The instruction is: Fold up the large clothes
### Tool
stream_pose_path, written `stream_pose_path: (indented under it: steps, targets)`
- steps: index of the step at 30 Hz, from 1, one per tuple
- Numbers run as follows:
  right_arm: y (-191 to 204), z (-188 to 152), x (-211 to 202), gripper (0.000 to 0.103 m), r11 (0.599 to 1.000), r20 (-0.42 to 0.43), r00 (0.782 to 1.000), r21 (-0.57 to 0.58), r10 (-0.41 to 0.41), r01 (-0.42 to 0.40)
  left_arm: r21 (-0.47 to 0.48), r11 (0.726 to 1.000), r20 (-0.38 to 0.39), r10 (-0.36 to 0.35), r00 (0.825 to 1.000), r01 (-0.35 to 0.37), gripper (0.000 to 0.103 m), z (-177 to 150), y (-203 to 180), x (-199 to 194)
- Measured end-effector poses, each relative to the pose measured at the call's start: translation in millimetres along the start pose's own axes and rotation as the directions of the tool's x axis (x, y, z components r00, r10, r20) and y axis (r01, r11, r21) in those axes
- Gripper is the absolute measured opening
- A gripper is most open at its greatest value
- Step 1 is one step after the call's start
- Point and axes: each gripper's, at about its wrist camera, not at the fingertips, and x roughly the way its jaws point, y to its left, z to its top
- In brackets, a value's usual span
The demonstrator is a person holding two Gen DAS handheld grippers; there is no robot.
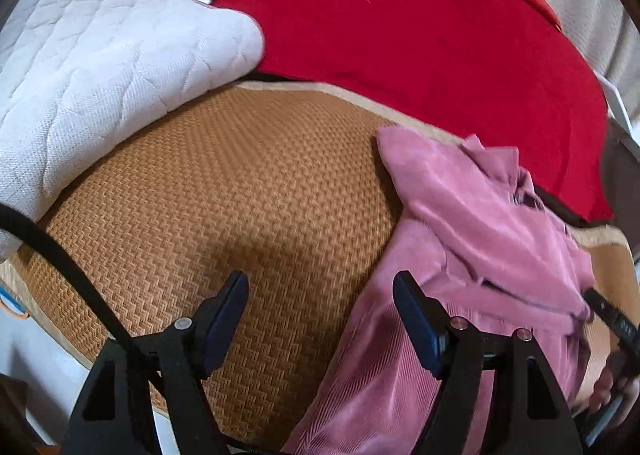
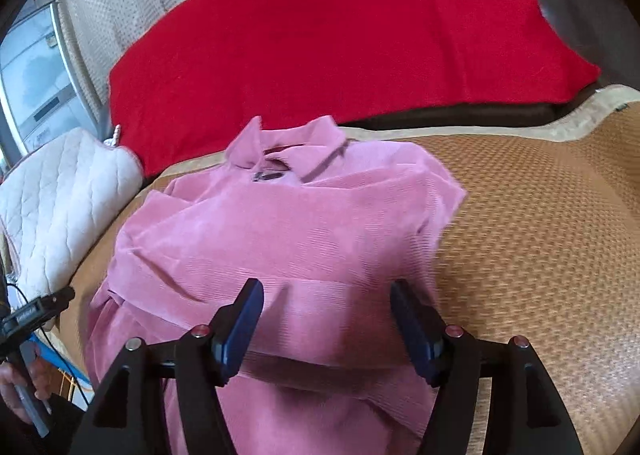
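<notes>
Woven tan matting (image 2: 540,235) covers the bed that carries everything, its pale bound edge running along the far side. Beyond that edge a big red blanket (image 2: 340,35) fills the far half of the bed, and a white quilted pillow (image 1: 100,75) sits at the far left, overlapping the mat.

On the near part of the mat lies the pink corduroy jacket (image 2: 280,235), collar pointing to the far side, sleeves already brought in over the body, its hem end running toward the near edge. It looks soft and limp, with some weight from the thick ribbed cloth; the pile should grip well rather than slip, though several layers may slide over each other when lifted. Sensible holds, to my eye, are the two outer corners of the hem end, pinching all layers together so the fold carries evenly toward the collar.

The right tool (image 2: 326,295) hovers over the jacket's near part with jaws spread, nothing pinched between the pads. The left tool (image 1: 320,287) stands spread too, over bare mat just beside the jacket's left edge, holding nothing.
</notes>
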Motion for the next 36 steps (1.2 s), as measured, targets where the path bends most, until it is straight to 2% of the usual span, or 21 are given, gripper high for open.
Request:
stream_pose_path:
  steps: [2,4,5,10,12,14,18,22,25,26,27,28,31,34,35,36]
  targets:
    - [-8,-1,6,0.069,1.0,-0.039,0.999,0.007,-0.023,0.024,0.024,0.999,-0.042,-0.023,0.999,0.024,0.075,-6,-1,5]
    - [-15,-3,9,0.069,0.999,-0.075,0.996,0.015,-0.037,0.038,0.034,0.999,-0.061,-0.032,0.998,0.034,0.064,-11,0,6]
    - [-18,-4,4,0.069,0.999,-0.073,0.997,0.031,-0.028,0.03,0.043,0.998,-0.067,-0.035,0.997,0.038,0.063,-14,1,5]
    - [-26,-11,-36,0.07,0.996,-0.007,0.998,0.061,0.065,-0.064,0.059,0.996,-0.056,-0.062,0.997,0.065,0.065,-27,15,-12]
    - [-31,-25,-46,0.07,0.992,-0.041,0.994,0.068,0.105,-0.103,0.059,0.996,-0.069,-0.068,0.995,0.072,0.07,-38,22,-17]
    - [-36,-40,-52,0.07,0.989,-0.099,0.986,0.075,0.135,-0.128,0.051,0.995,-0.093,-0.084,0.992,0.089,0.07,-59,24,-23]
    - [-42,-79,-67,0.07,0.985,-0.221,0.961,0.082,0.167,-0.152,-0.009,0.993,-0.161,-0.121,0.98,0.122,0.072,-99,31,-30]
    - [-40,-124,-73,0.07,0.992,-0.36,0.924,0.049,0.126,-0.117,-0.112,0.986,-0.284,-0.154,0.946,0.127,0.074,-132,34,-19]
    - [-39,-155,-62,0.07,0.991,-0.476,0.87,0.076,0.133,-0.11,-0.106,0.993,-0.378,-0.092,0.921,0.056,0.074,-143,32,5]
    - [-39,-161,-56,0.07,0.993,-0.506,0.854,0.073,0.119,-0.095,-0.094,0.995,-0.406,-0.054,0.912,0.017,0.074,-145,32,11]
    - [-37,-168,-46,0.07,0.997,-0.547,0.833,0.054,0.083,-0.064,-0.097,0.995,-0.417,-0.045,0.908,0.005,0.074,-146,32,14]
    - [-36,-170,-40,0.07,0.998,-0.564,0.823,0.045,0.068,-0.052,-0.108,0.994,-0.425,-0.048,0.904,0.002,0.074,-148,34,17]
    - [-38,-174,-20,0.07,0.999,-0.578,0.815,0.054,0.036,-0.006,-0.136,0.991,-0.461,-0.05,0.886,-0.014,0.075,-153,36,27]
    - [-39,-184,-3,0.07,0.997,-0.621,0.782,0.078,0.046,0.004,-0.14,0.99,-0.488,-0.054,0.871,-0.017,0.075,-157,35,38]
    - [-40,-185,0,0.07,0.995,-0.62,0.783,0.095,0.055,0.005,-0.15,0.989,-0.49,-0.068,0.869,-0.007,0.075,-158,36,40]
    - [-40,-185,2,0.07,0.994,-0.605,0.794,0.107,0.058,0.009,-0.161,0.987,-0.493,-0.08,0.866,0.0,0.075,-160,36,43]
